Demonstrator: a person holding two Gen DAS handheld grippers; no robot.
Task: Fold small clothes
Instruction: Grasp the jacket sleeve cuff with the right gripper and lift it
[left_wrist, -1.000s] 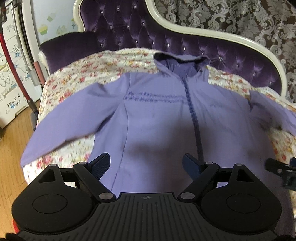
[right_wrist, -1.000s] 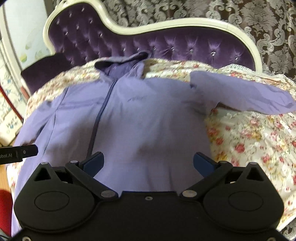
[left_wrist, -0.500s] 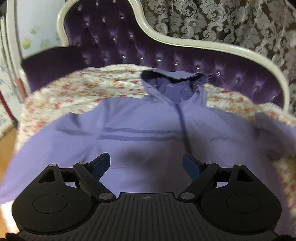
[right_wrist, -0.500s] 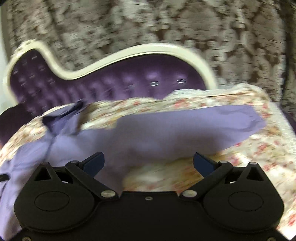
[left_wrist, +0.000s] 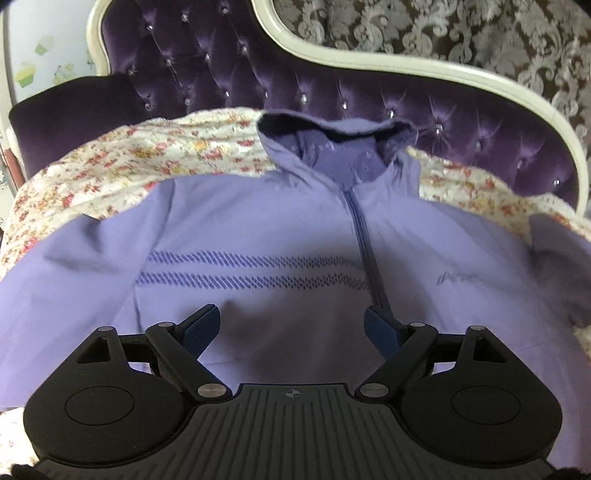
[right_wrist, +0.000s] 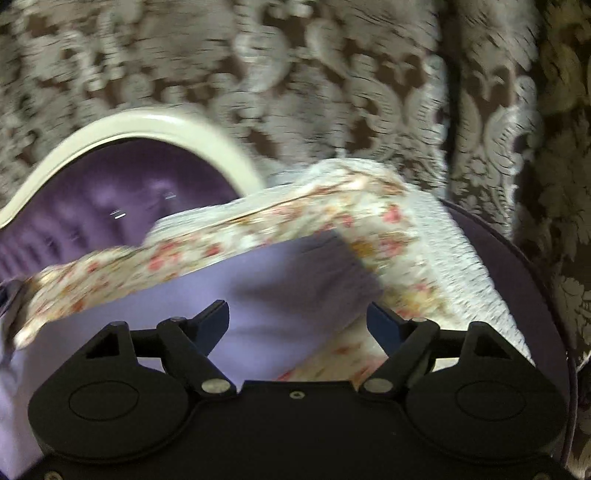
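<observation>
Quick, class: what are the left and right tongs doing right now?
Left tongs: open, holding nothing, above the purple jacket.
Right tongs: open, holding nothing, over the jacket's sleeve.

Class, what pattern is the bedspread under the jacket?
Small red and yellow flowers on white bedspread; clearest in the left wrist view.

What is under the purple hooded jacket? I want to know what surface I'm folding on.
The purple hooded jacket lies spread on a floral quilt, which shows around the shoulders and hood. Whatever lies directly beneath the jacket's body is covered. A purple tufted backrest rises behind.
</observation>
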